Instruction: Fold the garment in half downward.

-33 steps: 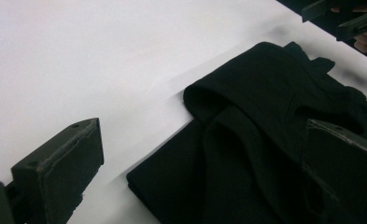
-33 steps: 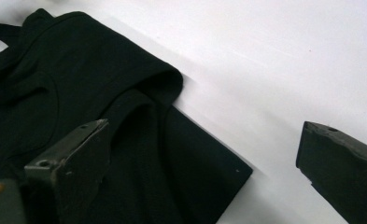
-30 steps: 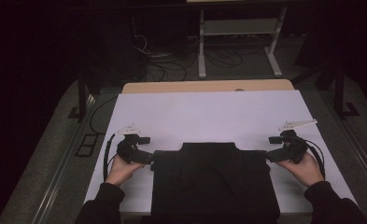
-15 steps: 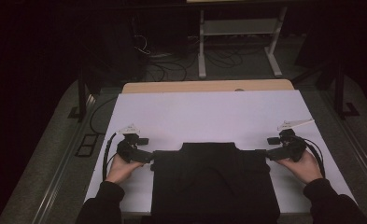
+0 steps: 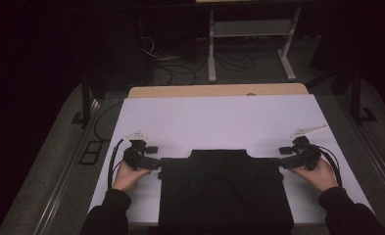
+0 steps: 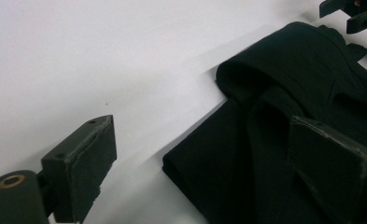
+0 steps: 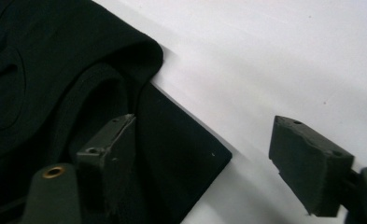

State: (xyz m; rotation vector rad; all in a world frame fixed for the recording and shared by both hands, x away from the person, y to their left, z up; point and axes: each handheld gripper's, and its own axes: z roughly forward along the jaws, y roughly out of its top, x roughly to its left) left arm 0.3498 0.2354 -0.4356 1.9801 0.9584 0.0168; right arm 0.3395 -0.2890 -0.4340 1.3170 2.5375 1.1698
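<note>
**Both grippers at the far corners of the black garment**

Landmark: the black garment (image 5: pixel 224 191), folded flat on the white table cover (image 5: pixel 219 122), near edge by the person, far edge with a raised centre section.

Left gripper (image 5: pixel 153 164): at the garment's far left corner, held in the left hand (image 5: pixel 126 176). In the left gripper view the jaws stand wide, one over bare white cover just beside the garment's corner (image 6: pixel 246 154), the other over the cloth. Corner lies between them; pads not pressing on it. Jaws have just been closing a little.

Right gripper (image 5: pixel 283 164): at the garment's far right corner, mirrored, held in the right hand (image 5: pixel 320 174). In the right gripper view one jaw sits over the dark fabric (image 7: pixel 55 93), the other over white cover beyond the garment's corner. Gap is wide, corner between the jaws, no squeeze visible. Jaws have just been closing.

A rolled fold of cloth runs inward from each corner. Beyond the cover from the garment, a tan table edge (image 5: pixel 214 90) shows.
</note>
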